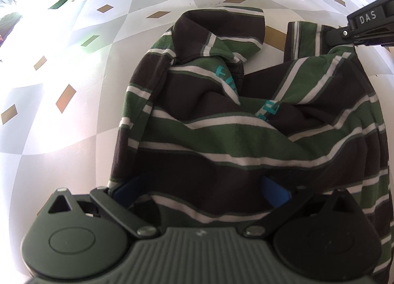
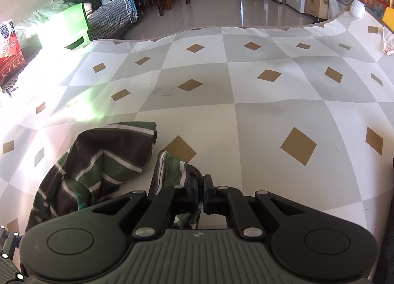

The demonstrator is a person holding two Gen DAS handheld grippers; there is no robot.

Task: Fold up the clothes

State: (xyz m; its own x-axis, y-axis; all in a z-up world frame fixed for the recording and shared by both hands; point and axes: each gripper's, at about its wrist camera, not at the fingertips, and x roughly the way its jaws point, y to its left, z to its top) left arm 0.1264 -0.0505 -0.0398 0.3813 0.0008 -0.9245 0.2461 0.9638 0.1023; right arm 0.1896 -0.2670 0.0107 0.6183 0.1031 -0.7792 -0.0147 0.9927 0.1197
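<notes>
Our right gripper (image 2: 200, 194) has its jaws pinched together on a sleeve edge of the striped shirt (image 1: 246, 136), cloth caught between the pads. Our left gripper (image 1: 200, 191) sits with jaws spread wide, the shirt's hem draped over and between them, blue pads (image 1: 274, 191) peeking out, nothing clamped yet. Outward from there, the shirt lies bunched and crumpled on the checked tablecloth (image 2: 270, 111), one sleeve flopped away to the far side. We judge we're in the spreading-out step, before any real fold. Next we need the left to close on the hem, then both pull apart to flatten it.
</notes>
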